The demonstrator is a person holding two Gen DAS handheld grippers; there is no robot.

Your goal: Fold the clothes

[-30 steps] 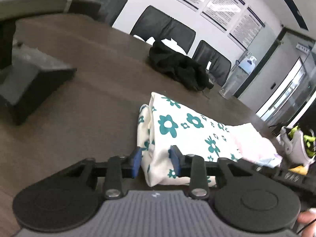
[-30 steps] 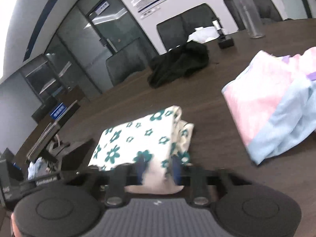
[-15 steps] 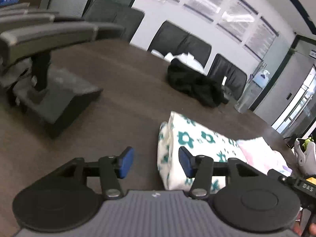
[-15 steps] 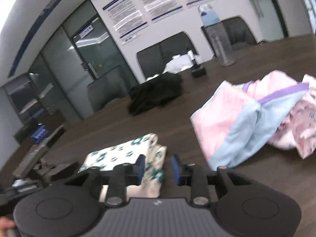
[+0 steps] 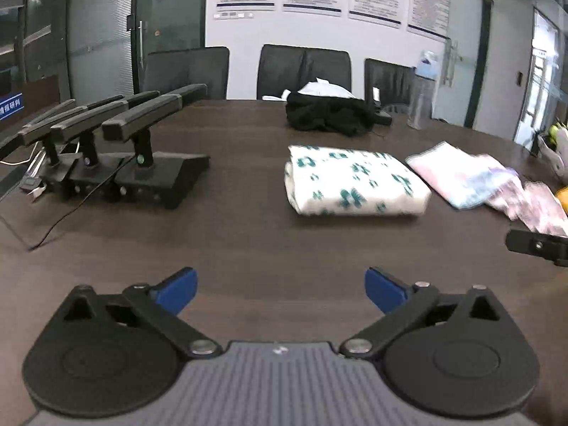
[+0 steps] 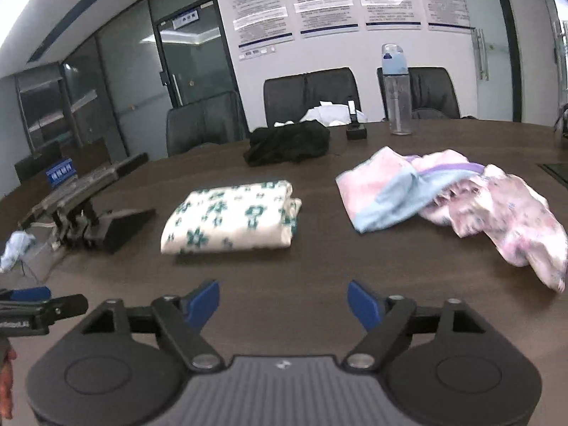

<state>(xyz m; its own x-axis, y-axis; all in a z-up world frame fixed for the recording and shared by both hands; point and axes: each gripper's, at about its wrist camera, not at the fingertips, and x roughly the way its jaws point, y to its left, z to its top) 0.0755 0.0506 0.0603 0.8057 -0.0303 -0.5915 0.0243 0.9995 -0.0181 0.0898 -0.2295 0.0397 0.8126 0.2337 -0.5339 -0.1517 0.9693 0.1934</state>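
A folded white garment with green flowers [image 5: 355, 183] lies flat on the dark wooden table [image 5: 248, 241]; it also shows in the right wrist view [image 6: 230, 218]. Right of it lies a loose pile of pink, blue and purple clothes [image 6: 451, 198], seen too in the left wrist view [image 5: 479, 181]. My left gripper [image 5: 280, 289] is open and empty, held back from the folded garment above bare table. My right gripper [image 6: 284, 303] is open and empty, also well short of the clothes. The left gripper's side shows at the left edge of the right wrist view [image 6: 39, 310].
A black garment [image 5: 330, 115] lies at the far side of the table. Black desk microphones on stands [image 5: 120, 156] stand at the left. A water bottle [image 6: 397, 88] and a small black stand [image 6: 356, 129] are at the back. Office chairs [image 6: 309, 94] line the far edge.
Both grippers let go of the folded flowered garment, opened wide and pulled back and up. The garment now lies flat on the table, apart from both.
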